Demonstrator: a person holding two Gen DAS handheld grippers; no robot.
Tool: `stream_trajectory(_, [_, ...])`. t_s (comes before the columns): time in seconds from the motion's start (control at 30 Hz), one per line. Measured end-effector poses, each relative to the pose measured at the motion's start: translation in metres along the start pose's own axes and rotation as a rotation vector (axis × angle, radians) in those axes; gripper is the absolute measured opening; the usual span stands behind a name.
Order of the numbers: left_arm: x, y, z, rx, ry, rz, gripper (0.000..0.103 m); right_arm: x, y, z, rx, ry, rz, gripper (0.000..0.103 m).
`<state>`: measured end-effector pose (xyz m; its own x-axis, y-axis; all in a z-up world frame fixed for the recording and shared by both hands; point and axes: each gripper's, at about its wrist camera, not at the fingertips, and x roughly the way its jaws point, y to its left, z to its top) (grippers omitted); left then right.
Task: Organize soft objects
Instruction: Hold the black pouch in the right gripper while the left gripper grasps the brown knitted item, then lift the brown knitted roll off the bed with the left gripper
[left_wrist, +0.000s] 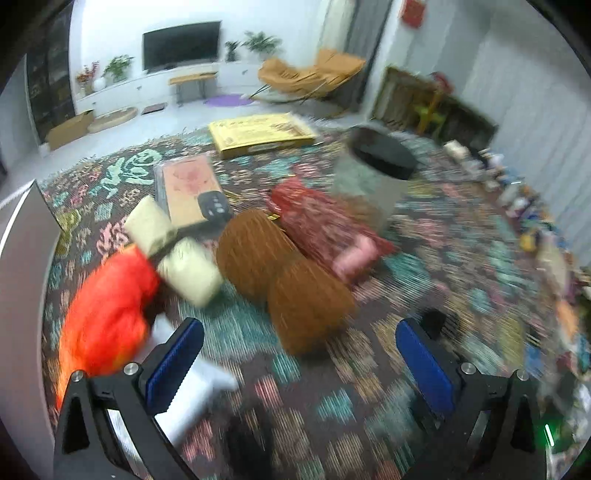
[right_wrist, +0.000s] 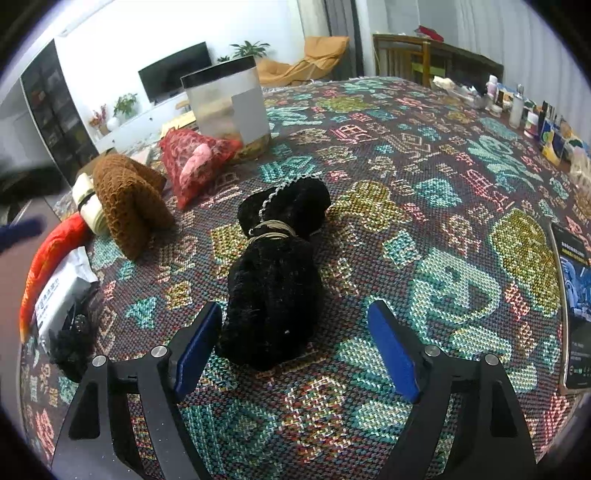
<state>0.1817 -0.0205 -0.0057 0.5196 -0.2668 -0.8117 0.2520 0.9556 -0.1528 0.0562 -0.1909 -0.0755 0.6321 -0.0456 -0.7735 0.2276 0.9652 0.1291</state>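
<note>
A black fuzzy bundle (right_wrist: 275, 280) tied with twine lies on the patterned cloth, its near end between the fingers of my open right gripper (right_wrist: 295, 350), which is not closed on it. My left gripper (left_wrist: 299, 365) is open and empty, above the cloth in front of a folded brown knit roll (left_wrist: 284, 280). Beside the roll lie a cream roll (left_wrist: 173, 251), a bright orange-red soft item (left_wrist: 107, 314) and a red mesh bag (left_wrist: 325, 221) with something pink inside. The brown roll (right_wrist: 125, 199) and the red mesh bag (right_wrist: 192, 158) also show in the right wrist view.
A tall grey bin (left_wrist: 373, 173) with a dark rim stands behind the mesh bag; it also shows in the right wrist view (right_wrist: 229, 107). A white packet (right_wrist: 62, 291) lies at the left. Bottles (right_wrist: 517, 103) line the far right edge. A tablet (right_wrist: 576, 310) lies at the right.
</note>
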Motion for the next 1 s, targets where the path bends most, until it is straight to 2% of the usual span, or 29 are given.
stream_trajectory(0.07, [0.024, 0.001, 0.014, -0.029, 0.020, 0.056, 0.102, 0.000, 0.001, 0.000, 0.000, 0.000, 0.001, 0.083])
stream_trajectory(0.2, [0.059, 0.014, 0.025, -0.121, 0.067, 0.096, 0.102, 0.002, 0.001, 0.001, -0.004, 0.002, 0.003, 0.085])
stream_trajectory(0.27, [0.069, 0.024, 0.025, -0.173, 0.073, 0.063, 0.097, 0.002, 0.002, 0.001, -0.004, 0.001, 0.006, 0.085])
stream_trajectory(0.3, [0.068, 0.025, 0.023, -0.176, 0.055, 0.043, 0.078, 0.002, 0.002, 0.001, -0.003, 0.001, 0.008, 0.085])
stream_trajectory(0.33, [0.064, 0.024, 0.022, -0.161, 0.037, 0.015, 0.068, 0.002, 0.001, 0.001, -0.002, 0.000, 0.009, 0.085])
stream_trajectory(0.4, [0.056, 0.019, 0.022, -0.118, 0.036, 0.024, 0.061, 0.002, 0.001, 0.001, -0.002, 0.000, 0.009, 0.085])
stream_trajectory(0.43, [0.046, 0.018, 0.021, -0.100, 0.027, 0.010, 0.051, 0.002, 0.001, 0.001, -0.002, 0.000, 0.010, 0.085])
stream_trajectory(0.5, [0.025, 0.016, 0.014, -0.081, 0.029, -0.031, 0.046, 0.002, 0.001, 0.001, -0.001, 0.000, 0.010, 0.085])
stream_trajectory(0.57, [-0.007, 0.016, -0.002, -0.051, 0.009, -0.076, 0.046, 0.002, 0.001, 0.001, -0.002, 0.000, 0.009, 0.085])
stream_trajectory(0.7, [-0.070, 0.027, -0.052, 0.019, -0.006, -0.113, 0.046, 0.002, 0.001, 0.001, -0.002, 0.000, 0.010, 0.085])
stream_trajectory(0.87, [-0.126, 0.054, -0.124, 0.045, 0.095, -0.169, 0.047, 0.002, 0.001, 0.001, -0.003, 0.001, 0.009, 0.085])
stream_trajectory(0.93, [-0.133, 0.061, -0.150, 0.067, 0.152, -0.145, 0.047, 0.002, 0.000, 0.001, -0.003, 0.000, 0.009, 0.085])
stream_trajectory(1.0, [-0.130, 0.063, -0.169, 0.105, 0.158, -0.083, 0.049, 0.002, 0.000, 0.001, -0.003, 0.000, 0.009, 0.085])
